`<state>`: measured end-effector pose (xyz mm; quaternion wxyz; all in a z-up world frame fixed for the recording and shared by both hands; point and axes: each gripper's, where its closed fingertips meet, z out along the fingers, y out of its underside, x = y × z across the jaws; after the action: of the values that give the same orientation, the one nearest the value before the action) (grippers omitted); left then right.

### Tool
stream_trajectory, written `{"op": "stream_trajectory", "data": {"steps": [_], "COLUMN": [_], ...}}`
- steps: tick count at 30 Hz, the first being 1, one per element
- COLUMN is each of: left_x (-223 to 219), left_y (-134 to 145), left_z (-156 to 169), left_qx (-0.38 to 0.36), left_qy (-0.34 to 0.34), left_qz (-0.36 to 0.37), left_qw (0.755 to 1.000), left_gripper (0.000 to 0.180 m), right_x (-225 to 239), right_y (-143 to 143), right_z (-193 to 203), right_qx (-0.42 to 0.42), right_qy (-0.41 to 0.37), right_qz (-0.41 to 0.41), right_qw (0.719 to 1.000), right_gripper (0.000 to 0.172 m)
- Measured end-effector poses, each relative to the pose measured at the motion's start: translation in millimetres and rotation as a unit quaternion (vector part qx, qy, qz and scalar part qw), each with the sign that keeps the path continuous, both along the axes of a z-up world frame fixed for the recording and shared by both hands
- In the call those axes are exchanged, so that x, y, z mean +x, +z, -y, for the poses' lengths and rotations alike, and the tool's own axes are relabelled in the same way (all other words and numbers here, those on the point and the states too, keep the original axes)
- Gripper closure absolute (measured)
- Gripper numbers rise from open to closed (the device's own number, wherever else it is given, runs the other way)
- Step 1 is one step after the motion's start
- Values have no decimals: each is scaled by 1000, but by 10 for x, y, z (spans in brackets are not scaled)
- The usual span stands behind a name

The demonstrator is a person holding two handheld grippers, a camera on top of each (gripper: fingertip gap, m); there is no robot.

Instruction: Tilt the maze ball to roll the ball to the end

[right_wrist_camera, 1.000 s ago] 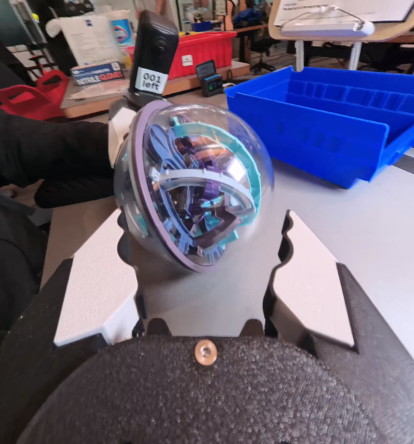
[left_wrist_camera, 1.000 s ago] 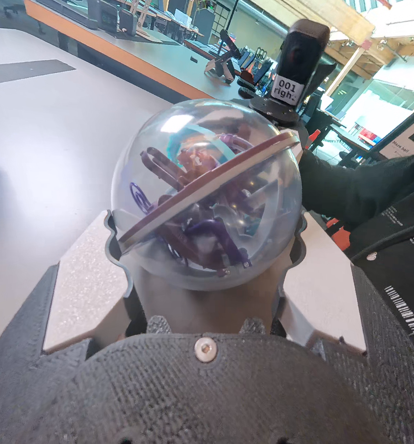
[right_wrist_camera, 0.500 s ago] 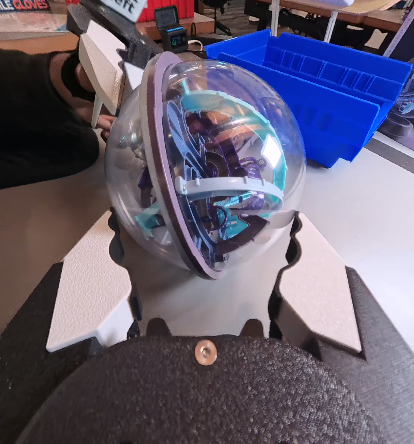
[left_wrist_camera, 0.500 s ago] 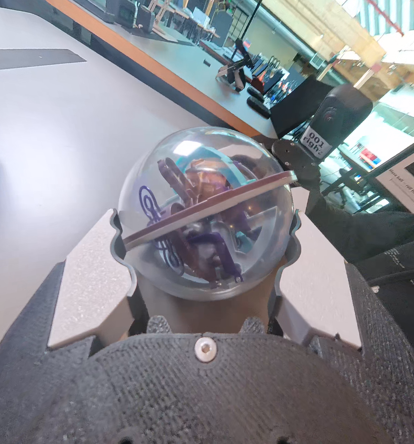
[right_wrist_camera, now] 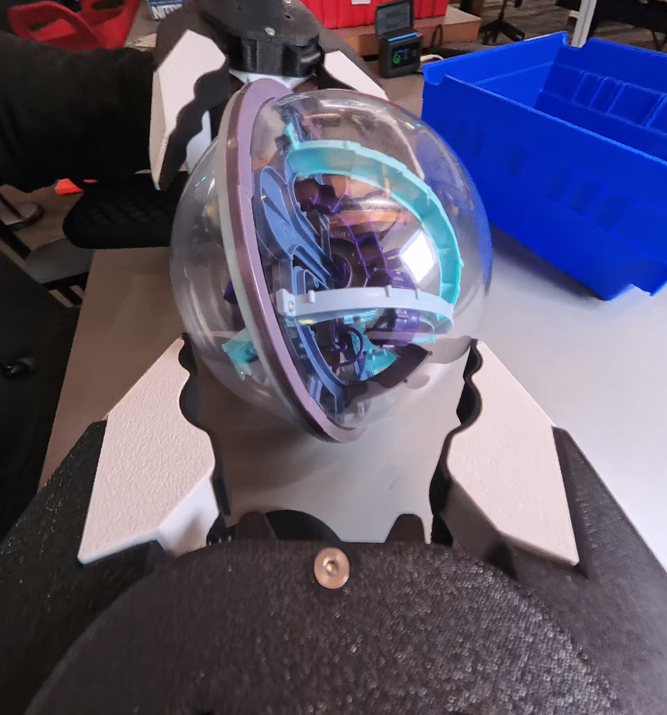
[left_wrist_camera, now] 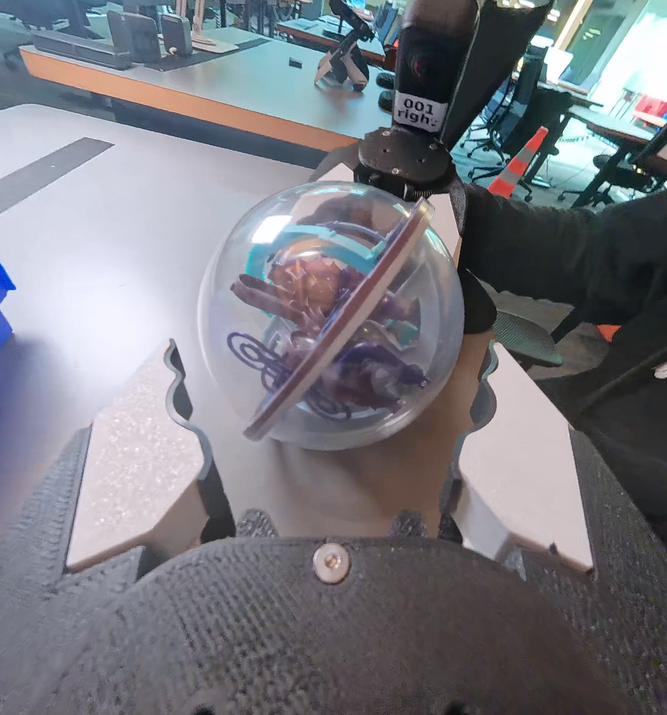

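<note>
Maze ball (right_wrist_camera: 330, 263): clear rigid shell, smooth, likely slippery, light, near desk (right_wrist_camera: 556, 387) edge. Right gripper (right_wrist_camera: 330, 350) clamps both sides; left gripper (left_wrist_camera: 330, 350) spread, left pad apart. Hold across widest part.

Opposed close wrist views share maze ball (left_wrist_camera: 330, 315).

Both my grippers up, facing each other!

My right gripper (right_wrist_camera: 330, 348) clamps with both pads (right_wrist_camera: 186, 360) pressing inward. My left gripper (left_wrist_camera: 330, 350) stands wide, its left finger (left_wrist_camera: 177, 371) clear. My right sleeve (left_wrist_camera: 556, 247) is black.
</note>
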<state>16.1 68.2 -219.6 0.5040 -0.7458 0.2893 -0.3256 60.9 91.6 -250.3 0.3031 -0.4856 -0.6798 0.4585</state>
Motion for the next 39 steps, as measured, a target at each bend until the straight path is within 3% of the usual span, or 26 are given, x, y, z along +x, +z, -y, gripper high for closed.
{"op": "stream_trajectory", "data": {"steps": [6,9,16,21,28,34,39], "left_x": [170,153,122,44,-72,-172,-205], "left_y": [-122,-142,-210,-203,-177,-213,-302], "left_z": [-30,-79,-80,-141,-210,-191,-157], "left_qx": [30,43,40,16,-12,-26,-54], "left_qy": [-55,-36,-6,10,11,2,-5], "left_qz": [-53,-75,-80,-24,55,93,106], "left_qw": [997,996,996,1000,998,995,993], "left_gripper": [24,35,37,37,39,39,39], "right_x": [-14,-5,4,-10,9,-191,-297], "right_y": [22,-3,19,117,96,-69,-32], "right_z": [-22,-25,-54,-169,-258,-194,-157], "right_qx": [-16,-23,-63,-87,-29,-5,-4], "right_qy": [39,50,42,-12,-43,-28,-15], "right_qz": [6,14,-5,-32,-31,-14,-11], "right_qw": [999,998,997,996,998,999,1000], "right_gripper": [39,38,40,42,38,37,40]}}
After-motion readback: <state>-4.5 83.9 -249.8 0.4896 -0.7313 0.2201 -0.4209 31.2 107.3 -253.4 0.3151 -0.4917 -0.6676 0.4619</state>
